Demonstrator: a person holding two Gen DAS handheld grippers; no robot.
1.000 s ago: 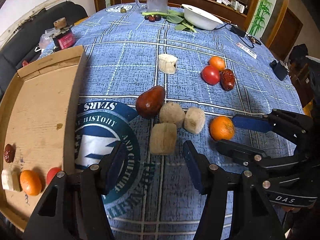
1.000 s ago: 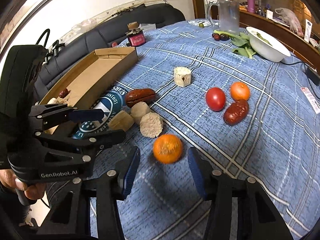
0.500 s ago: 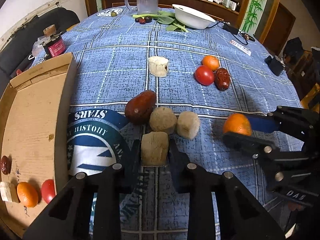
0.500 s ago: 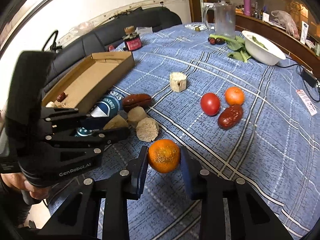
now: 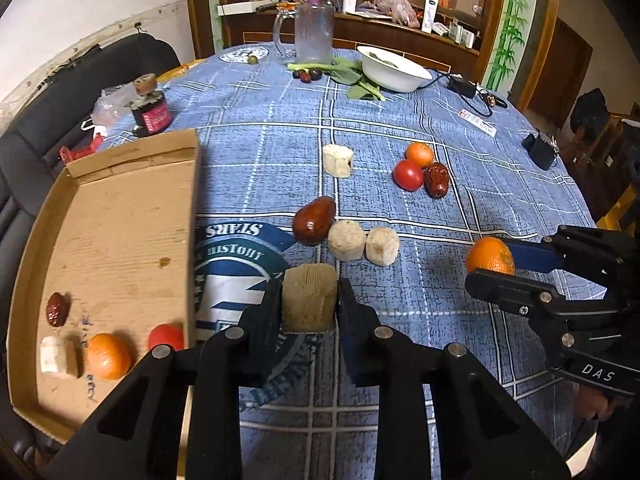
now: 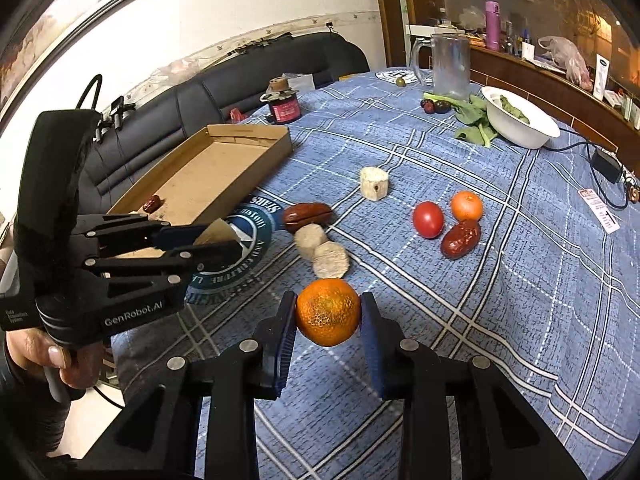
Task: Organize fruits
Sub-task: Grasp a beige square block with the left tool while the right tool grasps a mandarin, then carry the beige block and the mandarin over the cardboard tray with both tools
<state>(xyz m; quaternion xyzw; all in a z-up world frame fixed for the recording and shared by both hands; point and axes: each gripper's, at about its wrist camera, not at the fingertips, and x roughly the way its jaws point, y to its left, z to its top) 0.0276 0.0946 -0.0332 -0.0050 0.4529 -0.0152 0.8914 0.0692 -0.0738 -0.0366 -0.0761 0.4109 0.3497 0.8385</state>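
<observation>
With our left tongs [image 5: 310,300] clenching a beige chunk [image 5: 309,297] and right tongs [image 6: 328,320] an orange [image 6: 328,312], we should lift both clear over the box [image 5: 120,216] wall.

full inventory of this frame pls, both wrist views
cardboard tray: 1, brown, table left; holds a date, beige chunk, orange, tomato
beige chunks: 3 loose on cloth, 1 more in left gripper
big dates: 2, dark red, mid-table
tomato: 1, red, by the small orange
small orange: 1, mid-table
held orange: 1, in right gripper
white bowl: 1, far side, beside greens
glass pitcher: 1, clear, far edge
red-label jar: 1, behind the tray
tablecloth: blue plaid
left gripper: black, shut on chunk
right gripper: black, shut on orange
</observation>
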